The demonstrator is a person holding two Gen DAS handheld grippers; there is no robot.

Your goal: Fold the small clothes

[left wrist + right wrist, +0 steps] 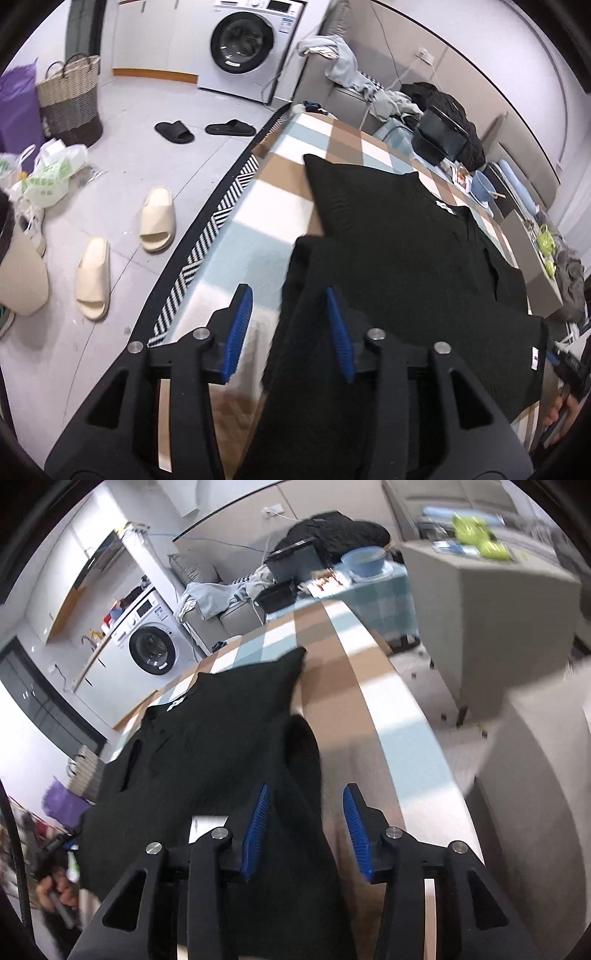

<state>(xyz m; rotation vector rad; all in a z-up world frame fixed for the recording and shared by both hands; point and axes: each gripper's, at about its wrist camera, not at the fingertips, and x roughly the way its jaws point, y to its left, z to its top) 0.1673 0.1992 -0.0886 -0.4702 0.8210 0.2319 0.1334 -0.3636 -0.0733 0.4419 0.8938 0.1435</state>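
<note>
**Black garment spread on the checked surface, both tongs apart**

The black garment (pixel 406 258) (pixel 221 746) lies across the checked surface (pixel 258 206) (pixel 351 686), filling the lower middle and right of the left wrist view and the lower left and middle of the right wrist view. A white label sits at its neckline, and one sleeve points toward the upper middle of each frame.

The left tongs (pixel 291 332) stand apart; a fold of the black cloth lies between the blue pads, against the right-hand one, unpressed. The right tongs (pixel 306 830) are likewise apart, the cloth lying against the left-hand pad.

On the floor, left of the left wrist view, lie cream slippers (pixel 125 251) and black slippers (pixel 203 129), with a woven basket (pixel 70 99) and a washing machine (pixel 247 44) (pixel 151 650) toward the top. A blue bowl (pixel 484 184) (pixel 365 561) sits at the surface's far end.
</note>
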